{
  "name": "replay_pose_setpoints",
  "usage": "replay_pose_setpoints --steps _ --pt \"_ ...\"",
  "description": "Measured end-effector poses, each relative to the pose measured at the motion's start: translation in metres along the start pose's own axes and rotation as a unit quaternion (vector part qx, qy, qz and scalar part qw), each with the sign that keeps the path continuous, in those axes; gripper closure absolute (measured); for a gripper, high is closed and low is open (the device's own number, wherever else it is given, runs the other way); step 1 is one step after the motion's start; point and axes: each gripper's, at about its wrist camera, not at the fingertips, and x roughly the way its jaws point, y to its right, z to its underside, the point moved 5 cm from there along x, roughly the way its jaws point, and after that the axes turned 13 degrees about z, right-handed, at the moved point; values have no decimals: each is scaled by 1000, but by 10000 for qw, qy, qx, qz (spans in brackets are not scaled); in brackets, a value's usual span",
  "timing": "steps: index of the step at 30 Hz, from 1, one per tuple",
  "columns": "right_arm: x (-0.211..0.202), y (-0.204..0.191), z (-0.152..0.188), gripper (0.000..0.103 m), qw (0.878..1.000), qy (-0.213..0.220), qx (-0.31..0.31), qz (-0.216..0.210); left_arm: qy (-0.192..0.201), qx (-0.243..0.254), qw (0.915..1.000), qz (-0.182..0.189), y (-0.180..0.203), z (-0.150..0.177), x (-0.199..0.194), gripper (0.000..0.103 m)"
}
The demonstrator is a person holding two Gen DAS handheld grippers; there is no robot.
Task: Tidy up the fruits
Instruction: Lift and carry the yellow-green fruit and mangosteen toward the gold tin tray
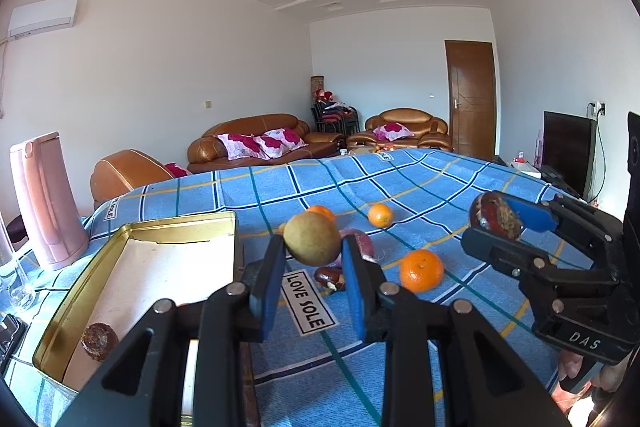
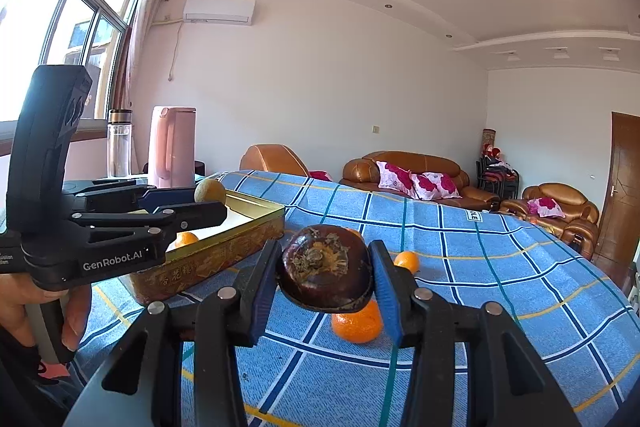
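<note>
My left gripper [image 1: 313,247] is shut on a brown-green round fruit [image 1: 312,237], held above the blue checked cloth just right of the gold tin tray [image 1: 80,291]. It also shows in the right wrist view [image 2: 210,201], with the round fruit [image 2: 209,190] over the tray [image 2: 224,251]. My right gripper [image 2: 325,267] is shut on a dark brown mangosteen [image 2: 325,267], held above the cloth; it shows in the left wrist view [image 1: 500,221] at right. Oranges [image 1: 421,270] [image 1: 380,215] lie on the cloth. A brown fruit [image 1: 99,341] lies in the tray.
A pink kettle [image 1: 46,203] and a clear bottle [image 2: 119,143] stand left of the tray. A purple onion-like item [image 1: 364,245] and a dark fruit [image 1: 330,277] lie on the cloth behind my left gripper. Sofas stand beyond the table.
</note>
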Motion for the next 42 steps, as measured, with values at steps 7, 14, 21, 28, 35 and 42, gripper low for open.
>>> replay_pose_setpoints --steps 7,14,21,28,35,42 --pt "10 -12 -7 56 9999 -75 -20 -131 -26 -105 9999 -126 -13 1 -1 73" --pt "13 -25 -16 56 9996 -64 -151 -244 -58 -205 9994 -257 -25 1 -4 73" --pt "19 -39 -23 56 9989 -88 -287 -347 -101 -270 9989 -373 -34 2 -6 73" --pt "24 -53 -30 56 9980 -55 -394 -490 -119 -353 9982 -462 -44 4 -9 73" --pt "32 -69 -36 56 9968 -45 -509 -613 -133 -450 9972 -577 -56 6 -15 73" --pt "46 -86 -38 56 9958 -160 -515 -739 -190 -560 9957 -716 -72 9 -20 73"
